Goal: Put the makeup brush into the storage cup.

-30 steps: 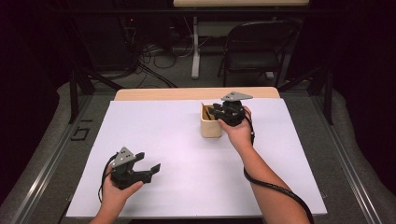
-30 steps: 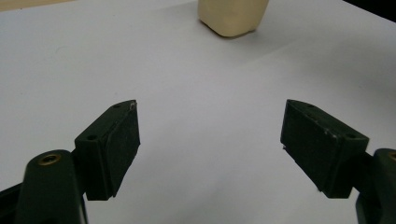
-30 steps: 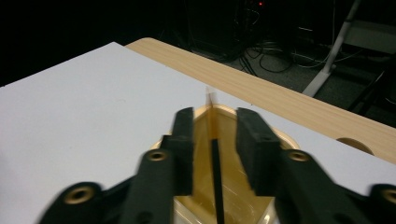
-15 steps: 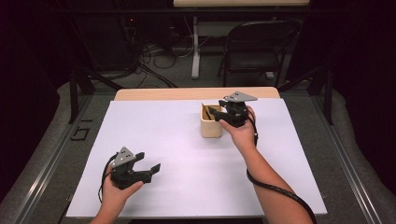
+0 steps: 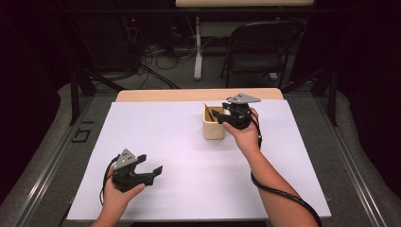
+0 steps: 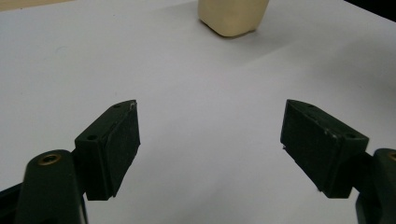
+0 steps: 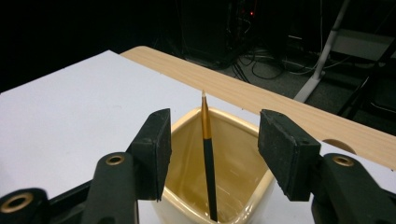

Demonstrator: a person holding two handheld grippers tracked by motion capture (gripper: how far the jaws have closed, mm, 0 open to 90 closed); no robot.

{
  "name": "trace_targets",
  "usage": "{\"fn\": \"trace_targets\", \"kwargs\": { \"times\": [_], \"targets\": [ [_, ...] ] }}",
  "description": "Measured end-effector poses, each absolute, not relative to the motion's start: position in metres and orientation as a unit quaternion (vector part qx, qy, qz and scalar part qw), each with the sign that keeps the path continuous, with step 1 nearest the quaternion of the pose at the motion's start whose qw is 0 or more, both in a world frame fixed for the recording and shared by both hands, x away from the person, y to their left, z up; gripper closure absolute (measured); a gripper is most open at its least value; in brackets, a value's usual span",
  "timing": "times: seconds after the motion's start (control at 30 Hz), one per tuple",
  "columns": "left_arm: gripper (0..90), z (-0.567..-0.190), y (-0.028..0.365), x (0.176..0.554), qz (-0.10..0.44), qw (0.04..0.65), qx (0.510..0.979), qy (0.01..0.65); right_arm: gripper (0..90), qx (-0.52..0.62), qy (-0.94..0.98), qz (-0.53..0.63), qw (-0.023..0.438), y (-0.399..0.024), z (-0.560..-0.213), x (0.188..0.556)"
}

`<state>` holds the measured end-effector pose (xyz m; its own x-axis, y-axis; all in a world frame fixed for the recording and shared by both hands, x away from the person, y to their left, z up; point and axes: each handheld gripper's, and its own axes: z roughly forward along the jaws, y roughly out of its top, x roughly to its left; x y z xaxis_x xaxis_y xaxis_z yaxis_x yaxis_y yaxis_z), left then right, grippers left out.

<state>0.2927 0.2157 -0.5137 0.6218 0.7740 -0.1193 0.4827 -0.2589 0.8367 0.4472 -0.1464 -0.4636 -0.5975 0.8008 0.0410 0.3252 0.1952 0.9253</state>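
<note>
With pen (image 7: 208,158) standing in cup (image 7: 233,205), between but clear of right gripper (image 7: 212,149) fingers (image 7: 156,149) | just been opening, released | step: drop-off done, judged | next: lift straight off, no nudge to pen | left gripper (image 6: 210,149) spread, empty, cup well ahead.

We see a white sheet (image 5: 189,142) covering most of the table, with a strip of bare wooden tabletop (image 5: 156,95) showing along its far edge. Beyond the table a dark folding chair (image 5: 265,52) stands on the grey floor, near a pale table leg (image 5: 198,52). Loose cables (image 5: 158,49) lie tangled on the floor beside that leg.
</note>
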Motion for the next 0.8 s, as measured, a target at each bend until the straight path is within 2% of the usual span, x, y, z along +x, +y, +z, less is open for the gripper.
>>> {"fn": "trace_targets", "kwargs": {
  "times": [0.1,0.23,0.4,0.8],
  "targets": [
    [20.1,-0.514,0.216,0.293,0.16,0.455,0.777,0.404,42.2,0.38,0.736,0.509,0.234,-0.147,-0.463,0.445],
    [20.1,-0.514,0.216,0.293,0.16,0.455,0.777,0.404,35.6,0.374,0.738,0.51,0.234,-0.145,-0.461,0.44],
    [20.1,-0.514,0.216,0.293,0.16,0.455,0.778,0.403,21.4,0.381,0.733,0.514,0.229,-0.143,-0.456,0.434],
    [20.1,-0.513,0.217,0.292,0.161,0.457,0.775,0.405,15.9,0.365,0.741,0.514,0.23,-0.146,-0.454,0.411]
  ]
}}
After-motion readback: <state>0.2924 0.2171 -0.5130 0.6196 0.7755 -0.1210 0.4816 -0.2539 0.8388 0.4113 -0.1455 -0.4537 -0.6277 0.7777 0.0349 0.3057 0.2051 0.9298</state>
